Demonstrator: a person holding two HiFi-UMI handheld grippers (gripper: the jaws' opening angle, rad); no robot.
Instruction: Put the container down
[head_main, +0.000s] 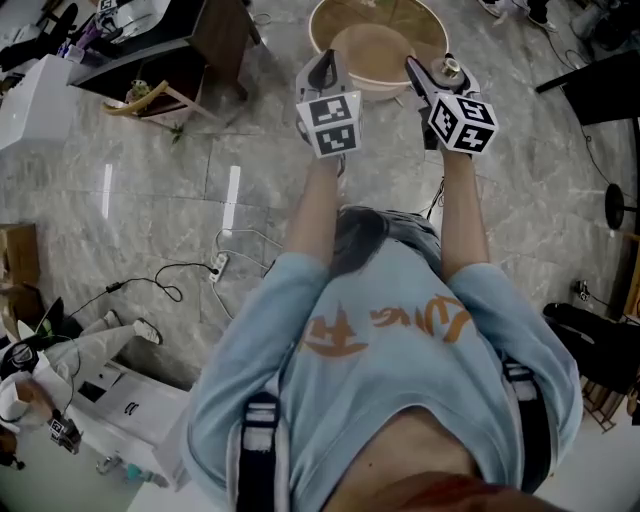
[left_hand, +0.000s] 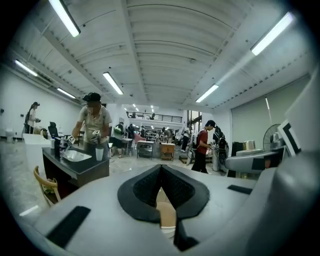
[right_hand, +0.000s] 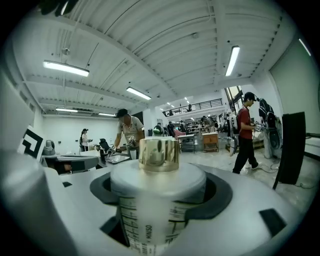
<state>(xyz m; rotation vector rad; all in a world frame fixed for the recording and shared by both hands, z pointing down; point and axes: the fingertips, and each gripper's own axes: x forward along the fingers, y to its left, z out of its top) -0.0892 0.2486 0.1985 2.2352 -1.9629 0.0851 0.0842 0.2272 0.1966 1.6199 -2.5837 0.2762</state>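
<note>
The container (right_hand: 152, 205) is a white cylinder with a printed scale and a shiny gold cap (right_hand: 159, 154). My right gripper (right_hand: 159, 192) is shut on its body and holds it up in the air. In the head view the gold cap (head_main: 452, 67) shows just past the right gripper (head_main: 432, 82). My left gripper (head_main: 325, 72) is held level beside it, about a hand's width to the left. In the left gripper view the left gripper (left_hand: 161, 172) has its black pads (left_hand: 145, 187) touching at the tips with nothing between them. Both hang over a round tan basin (head_main: 430, 22) holding a tan bowl (head_main: 372, 52).
A dark desk (head_main: 150, 45) and a wooden chair (head_main: 152, 95) stand at the far left. A power strip with cables (head_main: 218, 266) lies on the marble floor. A white machine (head_main: 110, 395) sits low left, a black stand (head_main: 615, 208) at the right. A person (left_hand: 93, 127) works at the desk.
</note>
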